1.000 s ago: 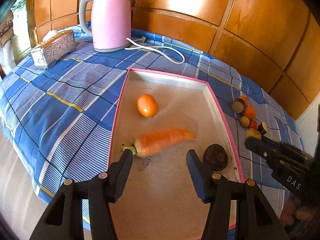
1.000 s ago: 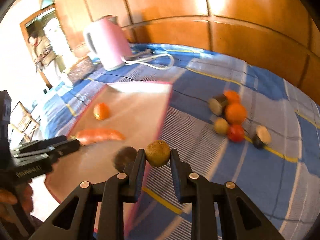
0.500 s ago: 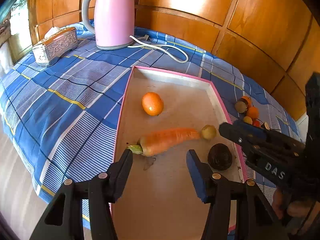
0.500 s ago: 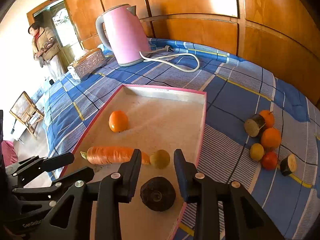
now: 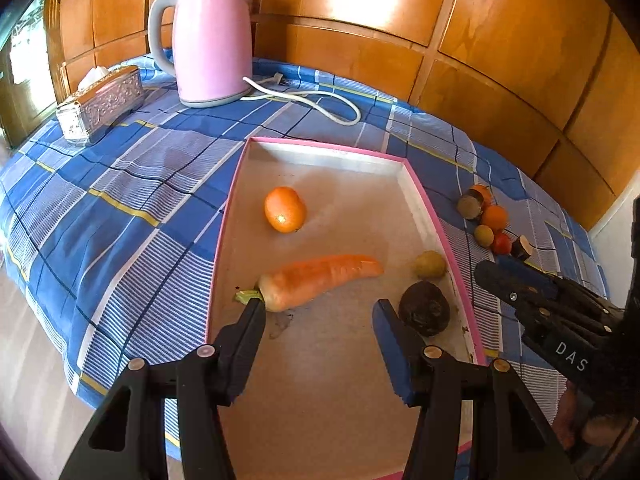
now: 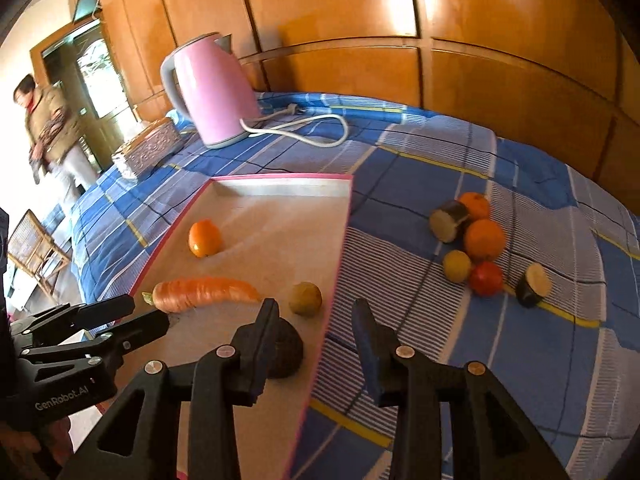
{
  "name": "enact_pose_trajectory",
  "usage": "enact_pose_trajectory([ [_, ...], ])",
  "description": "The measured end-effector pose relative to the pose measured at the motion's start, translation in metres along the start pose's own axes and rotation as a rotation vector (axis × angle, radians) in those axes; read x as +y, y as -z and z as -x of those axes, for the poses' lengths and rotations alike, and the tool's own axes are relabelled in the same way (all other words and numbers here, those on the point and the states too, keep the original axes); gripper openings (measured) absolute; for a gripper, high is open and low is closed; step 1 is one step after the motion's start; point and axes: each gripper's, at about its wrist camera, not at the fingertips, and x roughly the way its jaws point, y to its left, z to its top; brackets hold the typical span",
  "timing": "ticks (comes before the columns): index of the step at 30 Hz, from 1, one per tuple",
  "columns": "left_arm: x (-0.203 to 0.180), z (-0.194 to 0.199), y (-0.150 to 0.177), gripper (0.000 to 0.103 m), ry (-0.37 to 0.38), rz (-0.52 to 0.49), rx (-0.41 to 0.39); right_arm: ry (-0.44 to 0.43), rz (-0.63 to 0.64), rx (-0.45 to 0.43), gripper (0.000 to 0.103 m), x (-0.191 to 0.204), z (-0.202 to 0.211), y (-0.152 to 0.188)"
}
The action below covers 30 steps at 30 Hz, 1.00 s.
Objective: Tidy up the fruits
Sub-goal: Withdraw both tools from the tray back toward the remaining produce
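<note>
Both grippers are empty. Right gripper [image 6: 316,318] has its fingers spread wide, hanging over the right edge of the tray [image 6: 340,256]. Left gripper [image 5: 320,312] is wide open too, low over the near part of the tray, with one finger tip just beside the carrot's green end.

Four things lie in the tray: a small yellow-brown fruit [image 6: 305,298] near the right wall, a carrot [image 6: 202,292] to its left, a dark round fruit [image 6: 286,346] nearer, and an orange [image 6: 205,237] farther back. The tray has walls, so I think round things are put there to stop them rolling away.

More pieces wait on the blue checked cloth [image 6: 540,360] to the right of the tray: a loose pile [image 6: 476,244] of two oranges, a yellow one, a red one and two cut dark chunks. They touch or sit close together. I think the job is about half done, and the open right gripper is the nearer one to fetch the next piece.

From the right wrist view, the pile is big and clear, and a person [image 6: 48,132] stands by a door far left. From the left wrist view, the pile is small at the far right, but the whole tray floor shows. Both views show the pink kettle [image 5: 208,40], its white cord and a silver box [image 5: 100,104] at the far side.
</note>
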Motion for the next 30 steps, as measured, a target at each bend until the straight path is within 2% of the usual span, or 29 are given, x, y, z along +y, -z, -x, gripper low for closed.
enact_pose_trajectory([
  [10, -0.019, 0.001, 0.001, 0.057, 0.028, -0.058, 0.007, 0.068, -0.064, -0.021, 0.038, -0.027, 0.012, 0.013],
  [16, -0.029, -0.004, 0.002, 0.056, 0.017, -0.088, 0.032, 0.122, -0.143, -0.016, 0.038, -0.051, 0.018, 0.022],
  [30, -0.066, -0.005, -0.004, 0.056, 0.122, -0.186, 0.054, 0.197, -0.247, -0.024, 0.038, -0.093, 0.03, 0.038],
])
